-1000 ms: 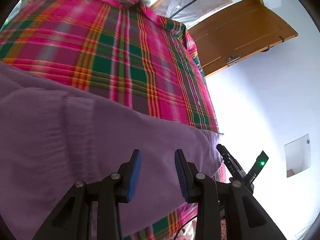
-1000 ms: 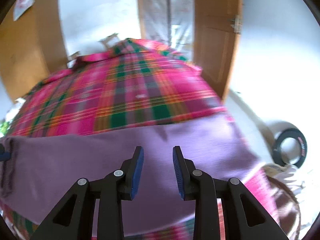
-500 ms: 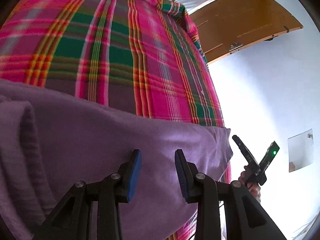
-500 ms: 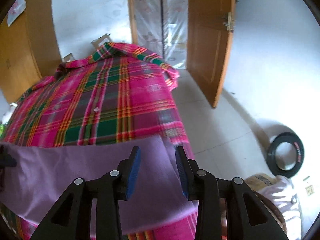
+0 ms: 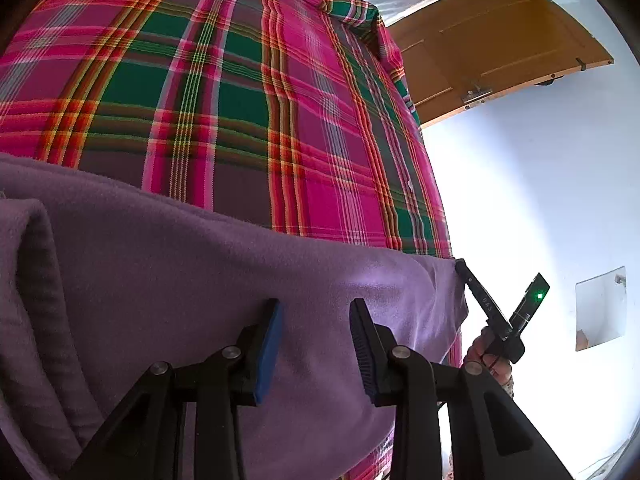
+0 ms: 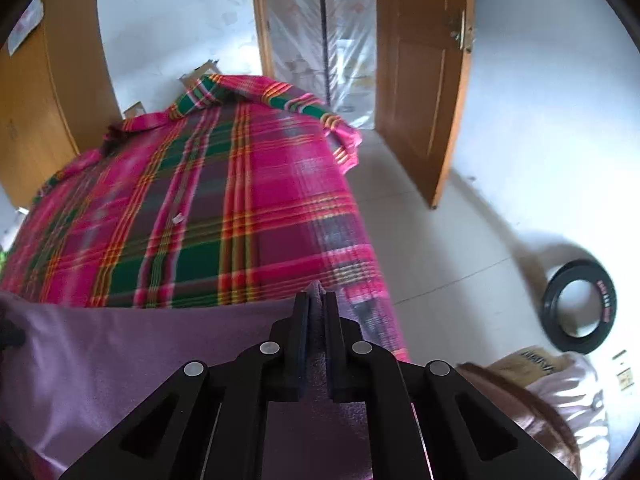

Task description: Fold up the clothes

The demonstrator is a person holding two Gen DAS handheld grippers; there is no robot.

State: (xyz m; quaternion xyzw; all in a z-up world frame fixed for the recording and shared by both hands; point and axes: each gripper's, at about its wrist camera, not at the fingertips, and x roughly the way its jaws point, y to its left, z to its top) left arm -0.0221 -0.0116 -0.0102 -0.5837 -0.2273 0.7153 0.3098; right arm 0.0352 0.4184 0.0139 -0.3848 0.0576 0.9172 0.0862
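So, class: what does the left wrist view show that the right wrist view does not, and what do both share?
Only the left wrist view: the left gripper, jaws open above the purple garment, and a hand.

Only the right wrist view: a black ring on the floor.

Both: the garment, the plaid bedcover, the right gripper shut on the garment's corner, the wooden door.

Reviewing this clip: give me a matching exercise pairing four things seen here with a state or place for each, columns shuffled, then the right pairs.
Things:
1. left hand-held gripper
2. right hand-held gripper
3. black rubber ring
4. pink and green plaid bedspread

States or places:
A. lying on the pale tiled floor
B. shut on the purple fleece garment
C. spread under the garment
D. open above the garment

Pairs: 1-D, 2-B, 3-A, 4-C
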